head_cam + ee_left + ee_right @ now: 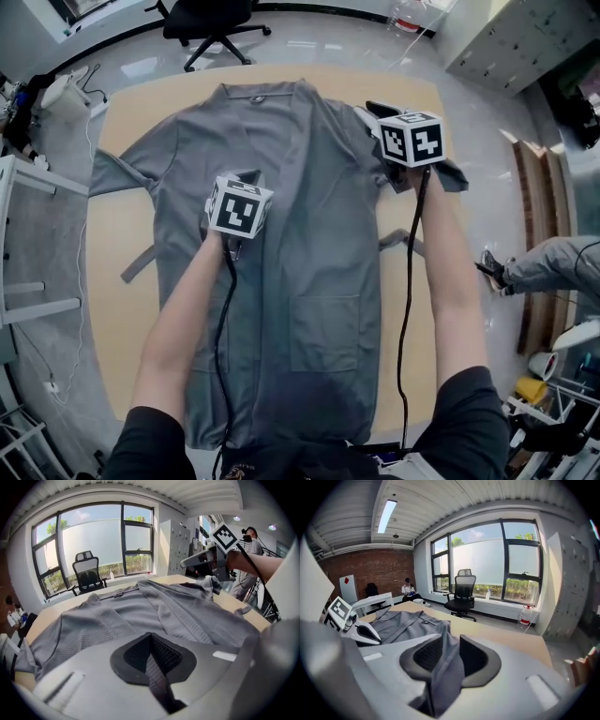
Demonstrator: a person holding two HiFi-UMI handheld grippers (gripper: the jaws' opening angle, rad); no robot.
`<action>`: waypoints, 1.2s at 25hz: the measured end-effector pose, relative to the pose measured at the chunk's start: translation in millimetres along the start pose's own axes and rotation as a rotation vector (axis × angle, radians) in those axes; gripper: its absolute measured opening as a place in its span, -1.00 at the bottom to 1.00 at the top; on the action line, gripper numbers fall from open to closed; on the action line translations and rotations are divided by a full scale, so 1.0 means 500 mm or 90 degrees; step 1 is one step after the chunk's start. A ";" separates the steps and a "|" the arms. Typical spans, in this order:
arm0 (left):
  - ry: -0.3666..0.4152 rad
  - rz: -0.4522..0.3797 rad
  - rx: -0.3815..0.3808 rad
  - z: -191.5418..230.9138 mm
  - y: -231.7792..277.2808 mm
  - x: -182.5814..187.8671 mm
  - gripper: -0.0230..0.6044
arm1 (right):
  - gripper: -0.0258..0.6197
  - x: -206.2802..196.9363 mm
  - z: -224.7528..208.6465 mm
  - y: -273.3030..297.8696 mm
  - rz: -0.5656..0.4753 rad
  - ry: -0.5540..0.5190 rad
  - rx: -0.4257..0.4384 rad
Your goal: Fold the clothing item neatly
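A grey robe-like garment point(309, 234) lies spread face up on the wooden table point(117, 234), collar at the far edge. My left gripper point(247, 178) rests on its left chest and is shut, with a pinch of the grey cloth point(154, 667) caught between its pads. My right gripper point(377, 107) hovers at the garment's right shoulder. Its jaws stand apart, and a fold of the right sleeve point(445, 667) hangs loosely between them. The sleeve's end point(450, 175) juts out to the right of that gripper. In the left gripper view the right gripper point(206, 559) shows above the far shoulder.
The left sleeve point(117, 169) stretches toward the table's left edge, and a loose tie strip point(141, 264) lies below it. A black office chair point(211, 23) stands beyond the far edge. A person's leg point(548, 261) is on the floor at right, and white shelving point(28, 244) at left.
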State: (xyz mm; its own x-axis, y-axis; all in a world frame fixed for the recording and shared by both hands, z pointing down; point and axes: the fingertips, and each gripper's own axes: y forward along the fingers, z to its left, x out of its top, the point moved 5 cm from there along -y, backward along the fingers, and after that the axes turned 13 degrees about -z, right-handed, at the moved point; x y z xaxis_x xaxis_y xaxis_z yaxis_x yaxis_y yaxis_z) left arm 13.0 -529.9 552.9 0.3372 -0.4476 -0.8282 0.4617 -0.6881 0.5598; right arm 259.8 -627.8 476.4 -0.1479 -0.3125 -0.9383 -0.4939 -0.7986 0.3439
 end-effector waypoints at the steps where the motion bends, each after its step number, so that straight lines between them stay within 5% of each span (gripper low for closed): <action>1: 0.003 -0.007 -0.001 -0.007 -0.005 0.013 -0.90 | -0.60 -0.009 -0.017 -0.028 0.000 0.007 -0.012; 11: 0.033 -0.057 -0.049 -0.153 -0.027 0.142 -0.90 | -0.60 -0.103 -0.170 -0.286 -0.002 0.076 -0.134; 17: 0.045 -0.051 -0.079 -0.238 -0.010 0.158 -0.90 | -0.59 -0.183 -0.311 -0.400 0.061 0.067 -0.231; 21: 0.060 -0.035 -0.094 -0.270 0.004 0.152 -0.90 | -0.36 -0.227 -0.352 -0.415 0.100 0.085 -0.226; 28: 0.049 -0.016 -0.118 -0.321 0.033 0.139 -0.90 | -0.34 -0.306 -0.381 -0.387 0.155 0.103 -0.217; 30: 0.050 -0.013 -0.127 -0.331 0.036 0.135 -0.90 | -0.59 -0.321 -0.383 -0.386 0.182 0.100 -0.207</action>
State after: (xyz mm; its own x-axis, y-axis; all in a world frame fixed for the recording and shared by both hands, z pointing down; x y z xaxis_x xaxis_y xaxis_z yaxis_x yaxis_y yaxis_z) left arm 180.0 -477.7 511.2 0.3851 -0.3837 -0.8394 0.6192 -0.5670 0.5432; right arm 543.2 -521.9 567.5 -0.0955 -0.5972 -0.7964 -0.1545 -0.7815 0.6045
